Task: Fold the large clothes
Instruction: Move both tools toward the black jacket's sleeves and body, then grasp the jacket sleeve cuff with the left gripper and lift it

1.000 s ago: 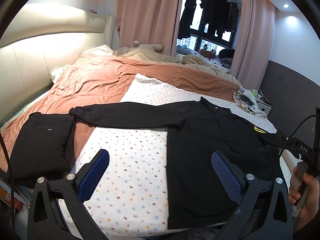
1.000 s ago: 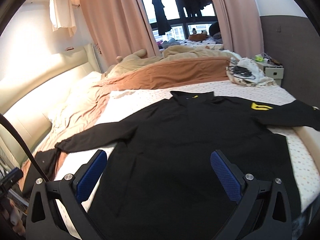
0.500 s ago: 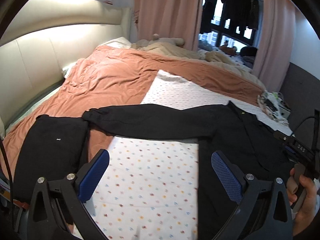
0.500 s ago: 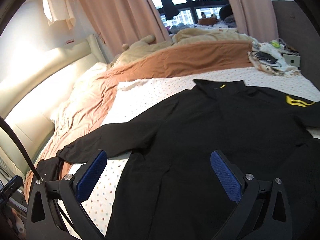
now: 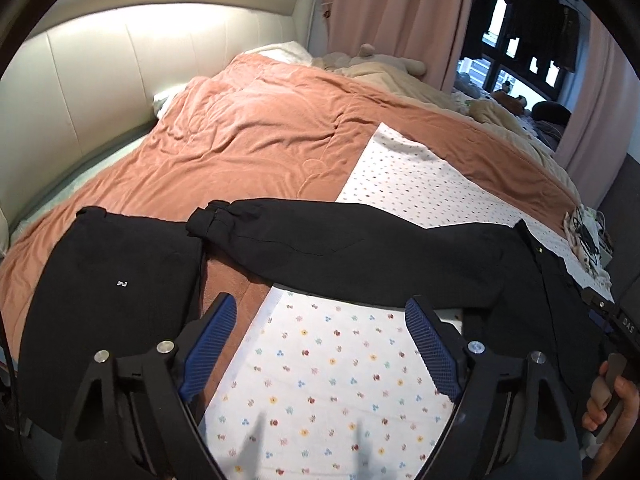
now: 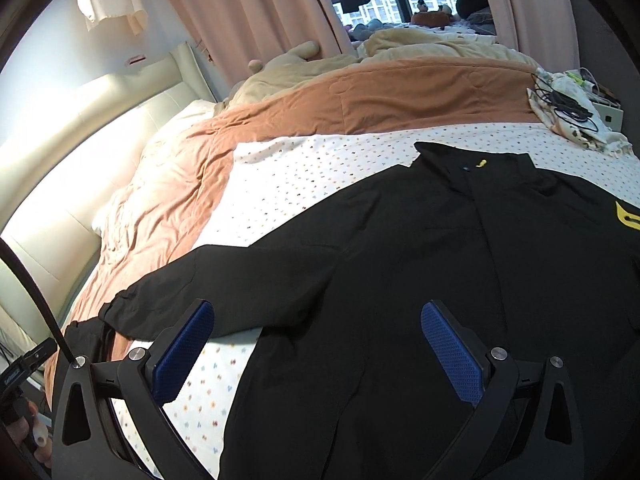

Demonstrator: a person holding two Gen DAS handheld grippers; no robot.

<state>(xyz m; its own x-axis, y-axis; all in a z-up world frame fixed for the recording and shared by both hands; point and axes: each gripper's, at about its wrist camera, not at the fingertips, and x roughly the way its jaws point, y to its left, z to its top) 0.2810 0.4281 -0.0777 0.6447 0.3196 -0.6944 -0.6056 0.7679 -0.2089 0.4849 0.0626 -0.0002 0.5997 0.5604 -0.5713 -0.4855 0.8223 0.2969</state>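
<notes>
A large black jacket (image 6: 440,248) lies flat on the bed, front up, with a yellow emblem on its right side. Its long left sleeve (image 5: 320,236) stretches out to the left, the cuff near a folded black garment (image 5: 112,280). My left gripper (image 5: 320,304) hangs over the spotted sheet just short of that sleeve; its jaws are closing with nothing between them. My right gripper (image 6: 317,308) stands open above the jacket's body near the armpit, holding nothing.
A white spotted sheet (image 5: 320,368) covers the near part of the bed, over an orange duvet (image 5: 248,140). A padded cream headboard (image 5: 100,80) runs along the left. Cloth and cables (image 6: 568,112) are piled at the far right. A hand (image 5: 612,400) grips the other tool.
Both grippers have swung left along the bed towards the outstretched sleeve. The left one has dipped closer to the sheet and its jaws stand narrower than before.
</notes>
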